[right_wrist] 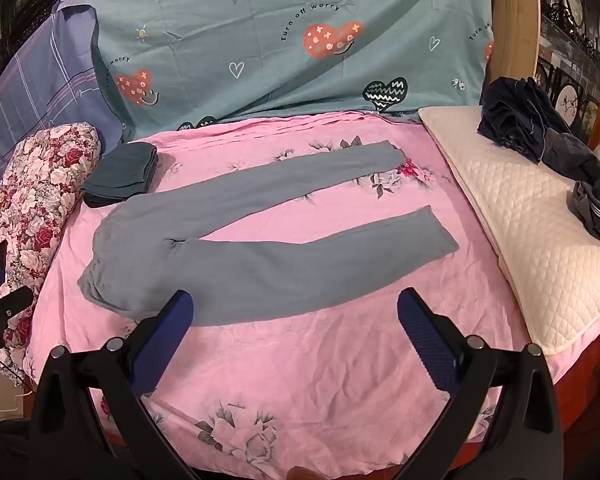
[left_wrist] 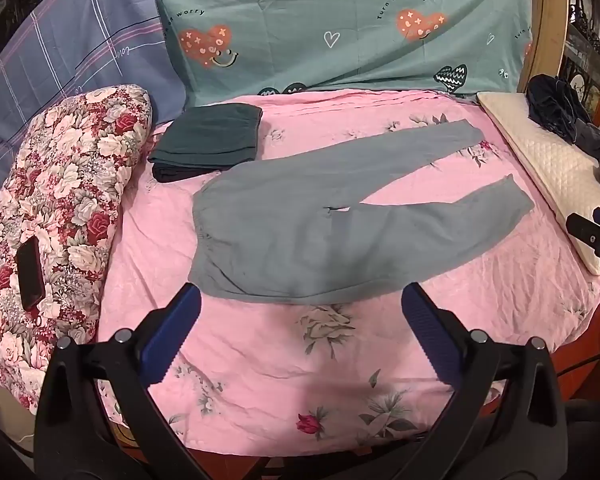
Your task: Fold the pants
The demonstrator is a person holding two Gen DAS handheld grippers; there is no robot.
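A floral bolster (left_wrist: 60, 208) carries a black phone (left_wrist: 30, 276). Beside folded dark-green pants (left_wrist: 208, 140), grey-blue pants (left_wrist: 340, 216) lie flat on the pink floral sheet (left_wrist: 300, 368). Behind, a teal cover (left_wrist: 340, 20) reads "Turn off worry". The left gripper (left_wrist: 300, 300) and right gripper (right_wrist: 294, 308) hover with fingers spread, empty.

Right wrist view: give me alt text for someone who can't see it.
Grey pants lie flat and unfolded on a pink floral bedsheet, waistband left, legs spread to the right. The open right gripper hovers at their near edge, holding nothing. A folded dark green garment sits behind the waistband; a white quilted pillow lies right.
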